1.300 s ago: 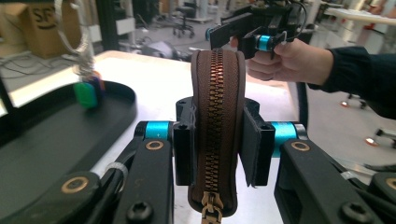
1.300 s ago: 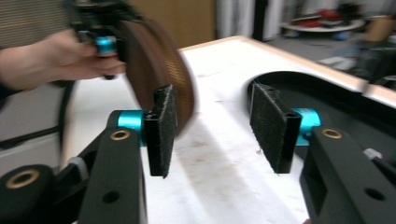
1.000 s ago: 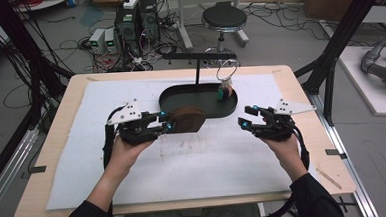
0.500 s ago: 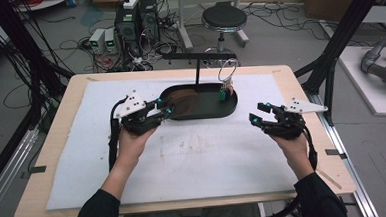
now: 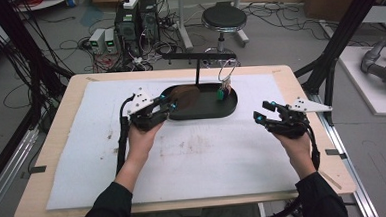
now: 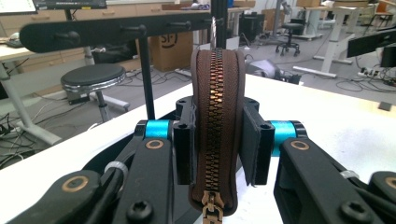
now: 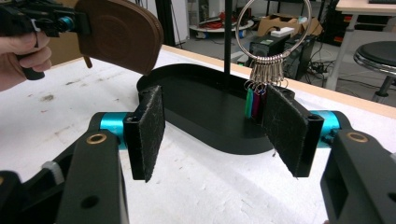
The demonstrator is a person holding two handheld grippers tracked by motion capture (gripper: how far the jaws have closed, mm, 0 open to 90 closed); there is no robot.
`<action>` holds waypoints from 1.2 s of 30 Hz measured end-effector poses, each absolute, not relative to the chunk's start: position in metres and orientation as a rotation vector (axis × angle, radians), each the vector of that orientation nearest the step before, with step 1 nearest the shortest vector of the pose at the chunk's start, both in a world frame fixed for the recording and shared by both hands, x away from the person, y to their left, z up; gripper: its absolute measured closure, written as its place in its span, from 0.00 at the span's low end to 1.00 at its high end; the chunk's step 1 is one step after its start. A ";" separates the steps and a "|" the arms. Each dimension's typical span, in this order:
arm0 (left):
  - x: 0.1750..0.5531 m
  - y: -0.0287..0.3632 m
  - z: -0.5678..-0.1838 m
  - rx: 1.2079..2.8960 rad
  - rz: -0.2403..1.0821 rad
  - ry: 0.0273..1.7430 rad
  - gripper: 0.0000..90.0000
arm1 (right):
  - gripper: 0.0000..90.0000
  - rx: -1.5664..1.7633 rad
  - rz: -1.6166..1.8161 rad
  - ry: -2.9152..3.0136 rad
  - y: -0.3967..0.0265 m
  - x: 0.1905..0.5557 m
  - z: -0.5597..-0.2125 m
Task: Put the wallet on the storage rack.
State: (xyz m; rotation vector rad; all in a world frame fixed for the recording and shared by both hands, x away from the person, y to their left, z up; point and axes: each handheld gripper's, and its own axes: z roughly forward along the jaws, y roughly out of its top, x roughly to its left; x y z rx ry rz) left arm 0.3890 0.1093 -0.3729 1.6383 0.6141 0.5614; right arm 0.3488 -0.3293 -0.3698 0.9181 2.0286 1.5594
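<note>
From the high view we record a light wooden table (image 5: 300, 83) covered by a stained white mat (image 5: 198, 153), on which stands a black oval stand base (image 5: 211, 105) with a thin upright post and crossbar. The left gripper (image 5: 168, 109) sits at the base's left end, its jaws closed on a brown zipped leather pouch (image 5: 184, 95) held over that end of the base. The left gripper view adds what the overhead cannot: we see the pouch (image 6: 215, 126) edge-on and upright, brass zipper facing the camera, pull tab hanging at the bottom, both pads pressed to its sides. The right gripper (image 5: 264, 114) rests over the mat, well apart to the right of the base, jaws spread wide with nothing between them. The right gripper view supplies the rest: a large metal key ring (image 7: 273, 23) hanging on the post, with small coloured tags (image 7: 254, 102) dangling just above the base (image 7: 205, 112), and the pouch's flat rounded side (image 7: 119, 35) held aloft by the far hand (image 7: 21, 56).
</note>
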 end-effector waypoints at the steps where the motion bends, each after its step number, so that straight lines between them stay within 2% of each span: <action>1: 0.391 0.107 -0.375 1.638 0.564 0.619 0.77 | 0.44 0.920 1.560 2.029 -0.330 0.349 -0.370; 17: 0.425 0.082 -0.408 1.566 0.565 0.658 0.77 | 0.44 0.929 1.555 2.018 -0.334 0.349 -0.371; 36: 0.459 0.050 -0.433 1.592 0.540 0.728 0.77 | 0.44 0.937 1.559 2.018 -0.337 0.348 -0.372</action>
